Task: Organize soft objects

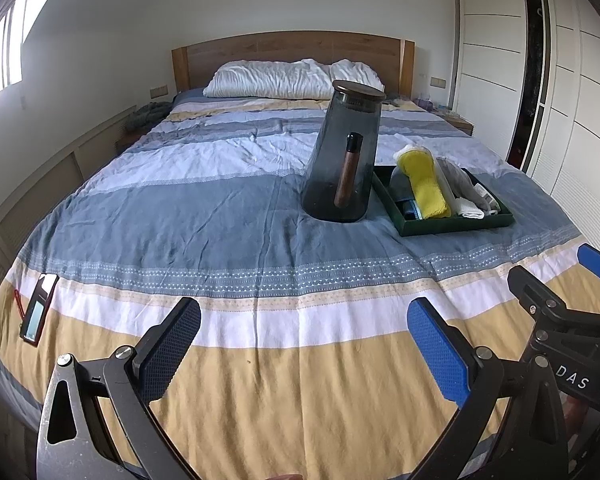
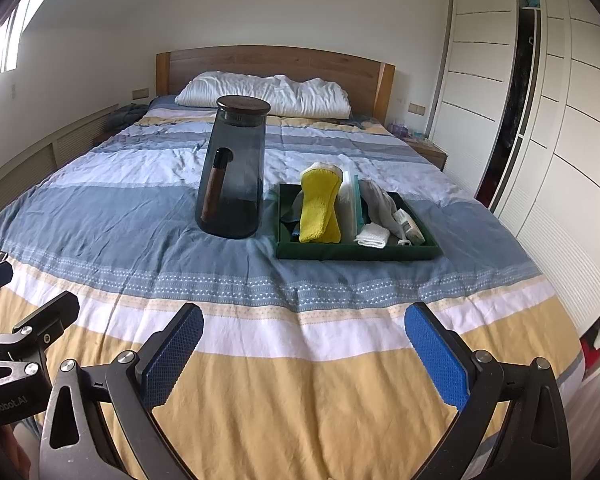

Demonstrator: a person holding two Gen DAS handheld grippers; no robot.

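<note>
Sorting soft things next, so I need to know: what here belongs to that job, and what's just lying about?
Job:
green tray
yellow cloth
grey cloth
small white cloth

Lying about:
smoky glass jug
phone
pillows

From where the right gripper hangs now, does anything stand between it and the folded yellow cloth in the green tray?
Nothing visible blocks it. The right gripper is open above bare bedspread, and the yellow cloth lies ahead in the green tray. The smoked glass carafe stands left of the tray, off the direct line. Only the tray's low front wall must be cleared.
</note>
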